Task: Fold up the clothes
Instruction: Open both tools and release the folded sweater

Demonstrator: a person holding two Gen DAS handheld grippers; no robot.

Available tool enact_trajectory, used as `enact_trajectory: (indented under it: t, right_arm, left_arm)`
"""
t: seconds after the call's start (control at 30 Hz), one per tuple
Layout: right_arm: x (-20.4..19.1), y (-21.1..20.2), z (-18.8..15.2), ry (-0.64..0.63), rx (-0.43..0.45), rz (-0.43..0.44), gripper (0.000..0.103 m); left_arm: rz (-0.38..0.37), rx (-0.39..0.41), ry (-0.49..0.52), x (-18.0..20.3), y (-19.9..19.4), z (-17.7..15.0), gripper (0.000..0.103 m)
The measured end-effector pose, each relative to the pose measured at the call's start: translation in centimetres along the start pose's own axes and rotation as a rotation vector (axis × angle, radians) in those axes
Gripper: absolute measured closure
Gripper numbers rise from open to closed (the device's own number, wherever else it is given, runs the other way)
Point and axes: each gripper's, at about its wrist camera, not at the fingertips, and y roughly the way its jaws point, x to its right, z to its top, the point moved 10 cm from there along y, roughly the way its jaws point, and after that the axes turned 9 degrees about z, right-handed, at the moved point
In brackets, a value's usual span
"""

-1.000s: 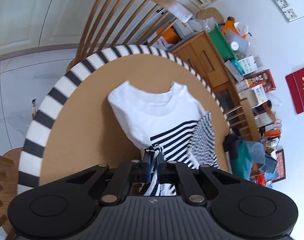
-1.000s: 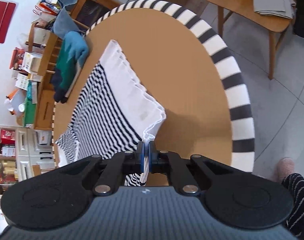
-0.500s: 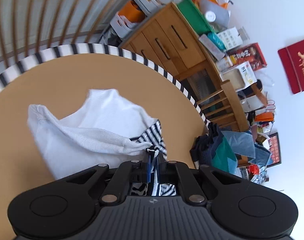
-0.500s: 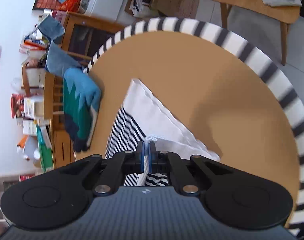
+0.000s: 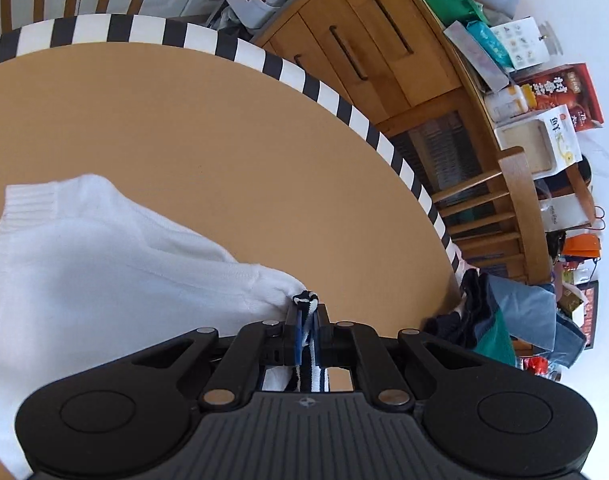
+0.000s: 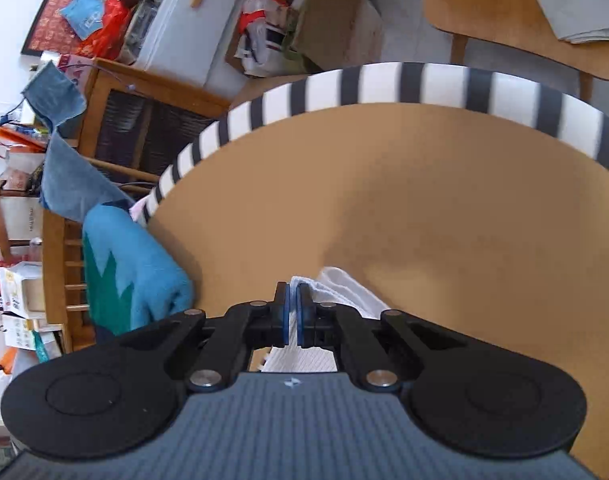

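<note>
Left wrist view shows the left hand-held gripper (image 5: 306, 320) clamped on the sweater (image 5: 104, 264), whose bulk trails leftward across the tabletop (image 5: 224, 140), while the right hand-held gripper (image 6: 292, 312) pinches a white corner.

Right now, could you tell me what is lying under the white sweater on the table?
Only the tan tabletop shows around the white sweater. A striped bit peeks out at the left tongs; whatever else lies beneath is covered.

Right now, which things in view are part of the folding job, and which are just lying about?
In the job:
white knit sweater with dark stripes
left hand-held gripper, shut on it
right hand-held gripper, shut on it
round table

Lying about:
blue and green garment
wooden sideboard
grey folded cloth
</note>
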Motion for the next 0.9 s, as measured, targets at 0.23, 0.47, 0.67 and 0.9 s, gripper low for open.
enact_trajectory:
  t: [0.23,0.47,0.67,0.9]
  right_arm:
    - [1.3,1.5,1.3,0.032,0.026,-0.049,0.100]
    - [0.9,2.6,1.4,-0.003,0.047,-0.072,0.095]
    - [0.2,0.4,2.4,0.009,0.048,-0.046,0.038]
    - [-3.9,-4.4,-1.6,-0.618,0.083,0.144,0.043]
  left_arm:
    - [-0.048,0.016,-0.049,-1.6,2.2,1.4,0.098]
    - [-0.045,0.012,0.008,-1.0,2.8,1.7,0.094]
    - [-0.151,0.086,0.038,-0.9,-1.6,2.4,0.035]
    - [-0.104,0.463,0.454,-1.7,-12.8,-2.1,0.022]
